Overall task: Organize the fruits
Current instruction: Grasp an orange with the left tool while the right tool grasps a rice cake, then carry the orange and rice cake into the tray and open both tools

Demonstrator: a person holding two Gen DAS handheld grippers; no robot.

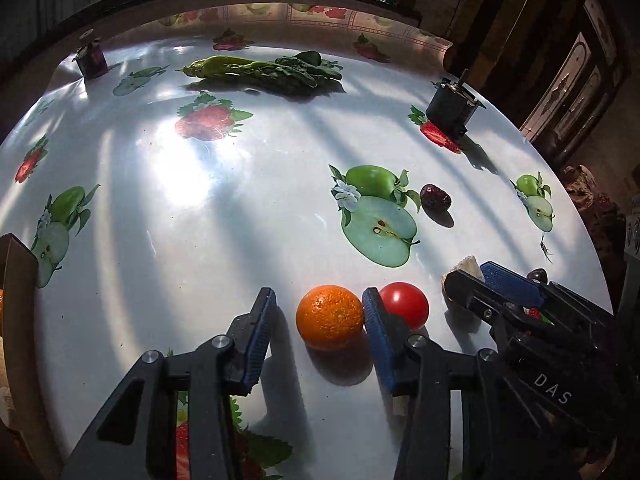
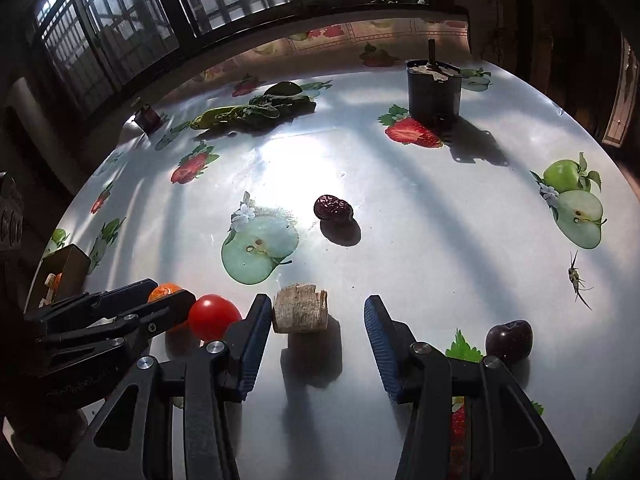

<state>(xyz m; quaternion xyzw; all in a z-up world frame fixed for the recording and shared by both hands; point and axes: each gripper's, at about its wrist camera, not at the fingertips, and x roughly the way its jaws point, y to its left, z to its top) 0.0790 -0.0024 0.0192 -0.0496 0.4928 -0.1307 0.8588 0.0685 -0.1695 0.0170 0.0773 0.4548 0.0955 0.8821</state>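
My left gripper [image 1: 320, 308] is open, its fingers on either side of an orange [image 1: 330, 317] that rests on the table. A red tomato [image 1: 405, 305] lies just right of it, behind the right finger. My right gripper [image 2: 314, 314] is open around a pale beige chunk [image 2: 301, 309] on the table. In the right wrist view the tomato [image 2: 214, 317] and the orange [image 2: 164, 292] are at the left, partly hidden by the left gripper [image 2: 160, 300]. A dried red date [image 2: 333, 208] lies farther out. A dark cherry [image 2: 509, 340] lies at the right.
Green leafy vegetables and a pepper [image 1: 264, 70] lie at the far side. A black pot [image 2: 433, 90] stands far right, a small dark jar [image 1: 92, 58] far left. A brown box [image 1: 18, 280] stands at the left edge. An insect [image 2: 574, 274] sits on the fruit-print tablecloth [image 1: 200, 208].
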